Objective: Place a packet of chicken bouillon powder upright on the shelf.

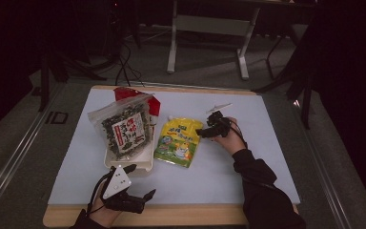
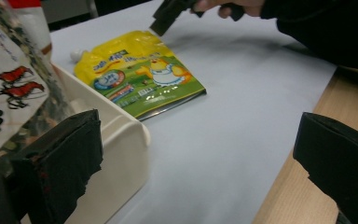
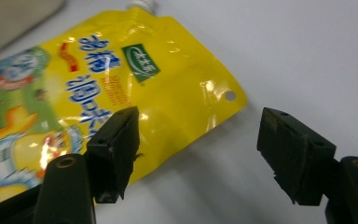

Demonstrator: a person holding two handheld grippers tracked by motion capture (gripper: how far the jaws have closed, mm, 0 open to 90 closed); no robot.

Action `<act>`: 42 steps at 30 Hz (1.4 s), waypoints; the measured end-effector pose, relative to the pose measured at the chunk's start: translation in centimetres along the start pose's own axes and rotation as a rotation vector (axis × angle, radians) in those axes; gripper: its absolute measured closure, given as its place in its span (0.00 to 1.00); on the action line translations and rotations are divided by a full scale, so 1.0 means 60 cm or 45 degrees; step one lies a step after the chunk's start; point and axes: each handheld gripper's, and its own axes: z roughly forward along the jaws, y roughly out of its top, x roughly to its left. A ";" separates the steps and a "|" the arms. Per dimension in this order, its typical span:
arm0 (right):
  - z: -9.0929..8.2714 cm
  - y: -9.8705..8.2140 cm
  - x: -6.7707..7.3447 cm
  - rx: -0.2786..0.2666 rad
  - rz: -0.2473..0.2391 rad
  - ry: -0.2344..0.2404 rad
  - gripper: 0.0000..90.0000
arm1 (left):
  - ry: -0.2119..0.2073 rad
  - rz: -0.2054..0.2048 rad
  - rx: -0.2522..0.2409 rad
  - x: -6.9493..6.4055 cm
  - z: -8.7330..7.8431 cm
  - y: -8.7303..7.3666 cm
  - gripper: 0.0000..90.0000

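Dim room, pale blue worktop (image 1: 228, 176) with a wooden front edge, desk legs on the floor behind. Yellow spouted pouch (image 1: 177, 141) lies flat mid-worktop, just right of a cream tray (image 1: 145, 164) that carries a seaweed snack bag (image 1: 124, 129) leaning upright; a red packet (image 1: 133, 95) sits behind that bag.

Right claw (image 3: 198, 151) hovers low over the pouch's upper right corner, jaws apart with nothing pressed between them: one jaw over the yellow film, the other over bare worktop. Left claw (image 2: 196, 163) waits near the tray's front corner, jaws wide and empty.

Risks, as a judgement:
- pouch is flat and slick, so jaws closing from above likely skid off or pinch only a thin bit of corner film, which slips on lifting
- the jaw on the bare side may scrape the worktop and push the pouch toward the tray instead of getting under its edge
- a corner-only grip lets the filled pouch swing and tear at the hang hole
- a shoved pouch could knock the tray and topple the seaweed bag
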 end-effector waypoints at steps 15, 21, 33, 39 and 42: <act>0.052 0.031 -0.002 0.150 0.119 -0.003 0.29 | -0.006 0.030 0.026 -0.003 0.007 -0.005 0.03; 0.057 0.034 0.002 0.182 0.132 0.017 0.29 | -0.001 0.047 0.032 -0.005 0.009 -0.005 0.03; 0.040 0.037 0.002 0.147 0.130 0.034 0.62 | 0.001 0.047 0.035 -0.005 0.011 -0.005 0.03; 0.034 0.048 0.021 0.171 0.077 0.049 0.84 | 0.003 0.051 0.035 -0.005 0.010 -0.004 0.03; 0.034 0.050 0.025 0.184 0.057 0.082 1.00 | 0.000 0.044 0.032 -0.004 0.009 -0.004 0.03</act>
